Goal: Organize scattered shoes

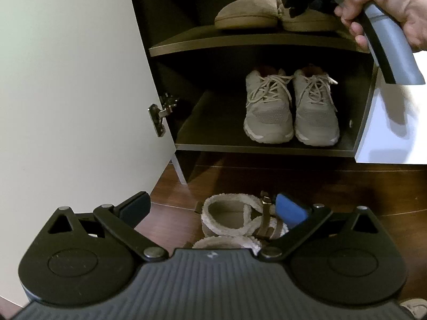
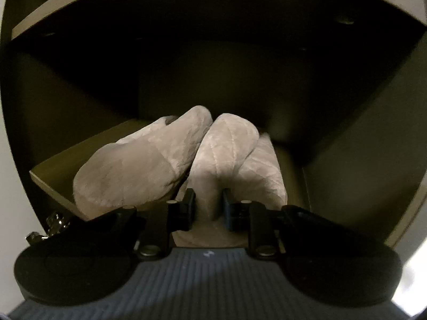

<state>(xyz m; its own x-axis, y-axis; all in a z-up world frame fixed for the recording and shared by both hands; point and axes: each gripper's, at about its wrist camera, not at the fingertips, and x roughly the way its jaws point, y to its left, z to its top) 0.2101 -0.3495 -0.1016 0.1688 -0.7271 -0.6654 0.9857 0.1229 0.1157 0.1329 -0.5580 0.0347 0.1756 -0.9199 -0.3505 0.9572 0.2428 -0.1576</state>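
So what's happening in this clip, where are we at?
A person is putting shoes away in an open cabinet. The right tool is shut on a tan slipper on the upper shelf, beside its mate. A pair of grey sneakers sits on the lower shelf. The left tool hangs open over fleece-lined slippers on the wooden floor.

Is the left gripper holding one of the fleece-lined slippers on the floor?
No: the left gripper is open, its fingers spread wide above the fleece-lined slippers, gripping nothing.
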